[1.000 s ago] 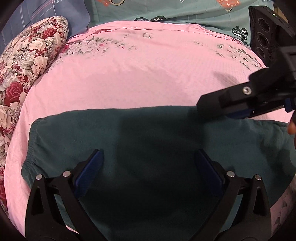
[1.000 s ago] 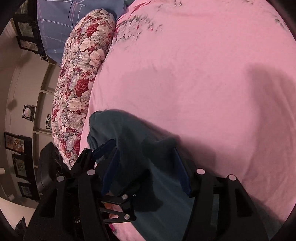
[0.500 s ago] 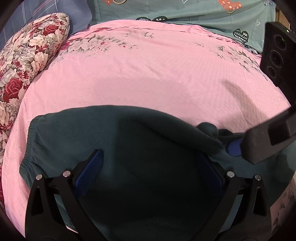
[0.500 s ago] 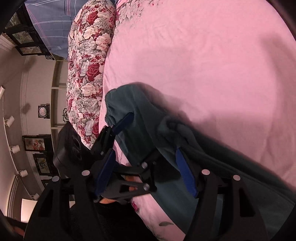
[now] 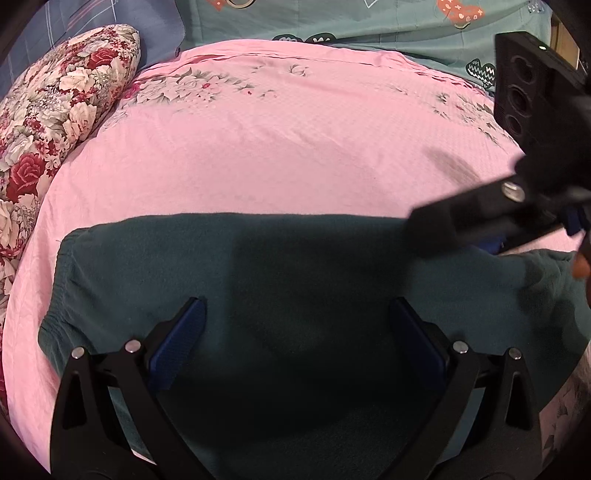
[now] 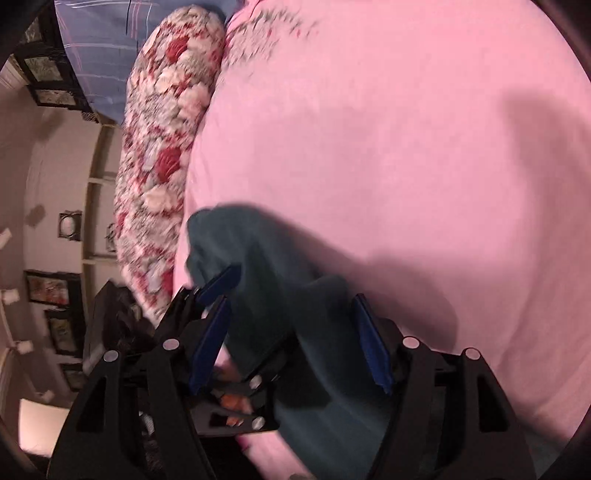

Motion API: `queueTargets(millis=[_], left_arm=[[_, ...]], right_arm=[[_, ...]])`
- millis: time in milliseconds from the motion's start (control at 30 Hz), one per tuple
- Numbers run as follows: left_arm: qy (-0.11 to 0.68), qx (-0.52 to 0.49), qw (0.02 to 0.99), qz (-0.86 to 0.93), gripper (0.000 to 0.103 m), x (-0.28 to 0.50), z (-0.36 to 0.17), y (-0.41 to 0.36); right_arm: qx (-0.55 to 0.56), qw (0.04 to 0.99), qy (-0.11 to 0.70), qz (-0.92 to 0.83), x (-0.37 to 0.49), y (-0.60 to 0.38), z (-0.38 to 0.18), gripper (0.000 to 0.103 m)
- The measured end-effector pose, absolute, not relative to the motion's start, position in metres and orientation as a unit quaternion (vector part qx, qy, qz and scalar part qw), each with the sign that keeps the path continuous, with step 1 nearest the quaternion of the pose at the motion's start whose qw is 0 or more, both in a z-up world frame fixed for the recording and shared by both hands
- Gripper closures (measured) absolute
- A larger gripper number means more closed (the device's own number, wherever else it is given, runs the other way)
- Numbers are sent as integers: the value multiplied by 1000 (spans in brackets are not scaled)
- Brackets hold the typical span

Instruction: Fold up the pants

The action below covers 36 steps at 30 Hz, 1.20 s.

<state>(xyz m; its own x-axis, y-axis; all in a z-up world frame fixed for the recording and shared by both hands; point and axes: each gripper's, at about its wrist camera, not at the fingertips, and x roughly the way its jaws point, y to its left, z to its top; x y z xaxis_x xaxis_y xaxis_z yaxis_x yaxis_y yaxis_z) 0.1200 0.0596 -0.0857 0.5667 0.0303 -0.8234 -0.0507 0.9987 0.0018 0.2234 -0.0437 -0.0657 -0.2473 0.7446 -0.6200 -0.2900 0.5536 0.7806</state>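
1. Far left in the left wrist view, a floral pillow [image 5: 55, 110] lies along the edge of the pink bedsheet [image 5: 277, 147].
2. Next, the dark green pants [image 5: 295, 280] lie flat on that sheet across the near part of the bed, their gathered edge at the left, the fabric smooth and folded over.
3. In the middle, the left gripper [image 5: 297, 336] hangs above the pants with its blue pads well apart and nothing pinched between them.
4. Over to the right, the right gripper [image 5: 491, 225] reaches in sideways at the far edge of the pants, and a bit of a hand [image 5: 581, 264] shows at the frame edge.
5. The right wrist view is blurred, but the right gripper's [image 6: 291, 343] jaws stand apart with the pants [image 6: 269, 266] lying between and below them, the pads not pressing the cloth.
6. At the top right, a teal patterned cover [image 5: 369, 22] lies beyond the pink sheet.
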Motion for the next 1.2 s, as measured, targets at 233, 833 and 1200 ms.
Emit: queueTargets(millis=[233, 833, 1200], left_arm=[[466, -9, 884, 24, 2, 121, -86, 59], [465, -13, 885, 29, 2, 121, -86, 60], [466, -12, 884, 29, 2, 121, -85, 59]], right_arm=[[219, 520, 680, 469, 209, -38, -64, 28], [212, 572, 628, 484, 207, -24, -61, 30], [280, 668, 536, 434, 232, -66, -58, 43]])
